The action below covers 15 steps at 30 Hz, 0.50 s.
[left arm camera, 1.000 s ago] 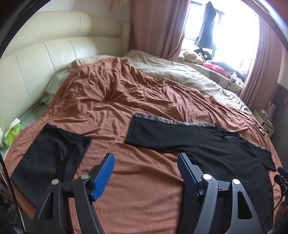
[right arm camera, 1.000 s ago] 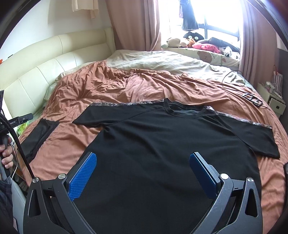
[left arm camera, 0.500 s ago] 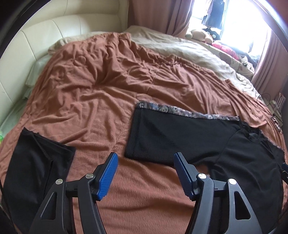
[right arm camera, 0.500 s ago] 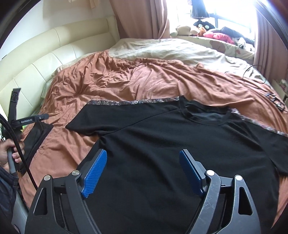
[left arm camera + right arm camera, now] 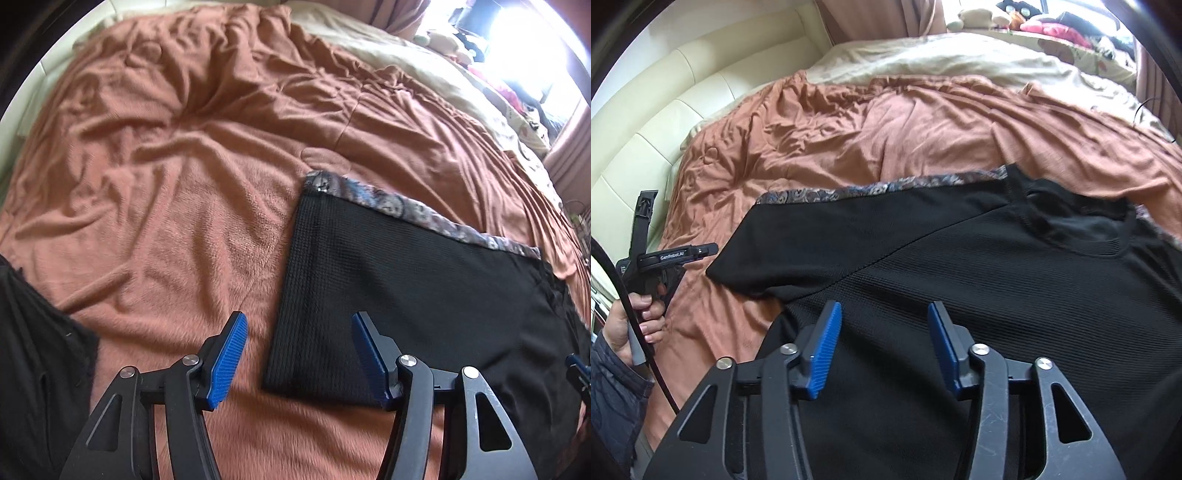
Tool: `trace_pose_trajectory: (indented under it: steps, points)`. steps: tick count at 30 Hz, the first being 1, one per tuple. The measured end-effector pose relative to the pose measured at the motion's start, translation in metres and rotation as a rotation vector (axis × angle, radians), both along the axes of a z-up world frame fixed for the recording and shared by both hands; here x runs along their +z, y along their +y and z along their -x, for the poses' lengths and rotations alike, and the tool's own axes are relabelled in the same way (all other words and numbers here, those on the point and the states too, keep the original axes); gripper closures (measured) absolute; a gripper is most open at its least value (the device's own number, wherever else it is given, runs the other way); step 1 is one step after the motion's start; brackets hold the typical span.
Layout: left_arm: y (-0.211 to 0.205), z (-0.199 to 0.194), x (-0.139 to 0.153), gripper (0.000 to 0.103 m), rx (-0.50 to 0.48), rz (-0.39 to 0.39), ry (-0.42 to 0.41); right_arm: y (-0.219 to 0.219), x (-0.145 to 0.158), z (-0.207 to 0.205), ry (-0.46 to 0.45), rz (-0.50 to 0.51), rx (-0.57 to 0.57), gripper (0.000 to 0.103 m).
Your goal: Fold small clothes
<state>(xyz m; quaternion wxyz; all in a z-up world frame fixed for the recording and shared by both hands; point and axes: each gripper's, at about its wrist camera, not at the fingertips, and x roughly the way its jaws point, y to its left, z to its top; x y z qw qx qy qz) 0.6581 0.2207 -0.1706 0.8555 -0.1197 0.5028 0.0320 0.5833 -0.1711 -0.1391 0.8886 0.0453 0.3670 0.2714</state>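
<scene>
1. Left wrist view: my left gripper (image 5: pixel 295 354), fingers closing on nothing, straddles the black T-shirt (image 5: pixel 424 295) sleeve edge on the bed (image 5: pixel 184 184); risk: pinching the blanket too.
2. My right gripper (image 5: pixel 882 347), closing empty above the shirt body, may bunch the fabric.

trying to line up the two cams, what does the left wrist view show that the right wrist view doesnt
Left wrist view only: the second, dark folded garment at the lower left edge.

Right wrist view only: the black shirt's round neckline, the cream padded headboard, and a hand holding the left hand-held gripper.

Both: the black short-sleeved shirt with its patterned sleeve trim, spread on the rust-brown blanket.
</scene>
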Motion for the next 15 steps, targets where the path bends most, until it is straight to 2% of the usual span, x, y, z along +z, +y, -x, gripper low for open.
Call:
trace_pose_trajectory:
  steps: [5, 8, 10, 12, 15]
  points:
    - [-0.001, -0.019, -0.018, 0.053, -0.003, 0.060, 0.042, 0.021, -0.011, -0.033, 0.052, -0.024, 0.000, 0.069]
    - [-0.004, -0.025, -0.020, 0.057, -0.006, 0.033, 0.041, 0.033, -0.019, -0.049, 0.087, -0.042, 0.002, 0.076]
    - [-0.006, -0.028, -0.018, 0.068, 0.004, 0.023, 0.046, 0.037, -0.024, -0.057, 0.117, -0.063, 0.000, 0.080]
    - [-0.007, -0.028, -0.014, 0.094, -0.009, 0.046, 0.042, 0.041, -0.030, -0.064, 0.151, -0.096, 0.002, 0.084]
    - [-0.011, -0.026, -0.002, 0.094, -0.019, 0.059, 0.018, 0.046, -0.040, -0.072, 0.197, -0.131, 0.008, 0.089]
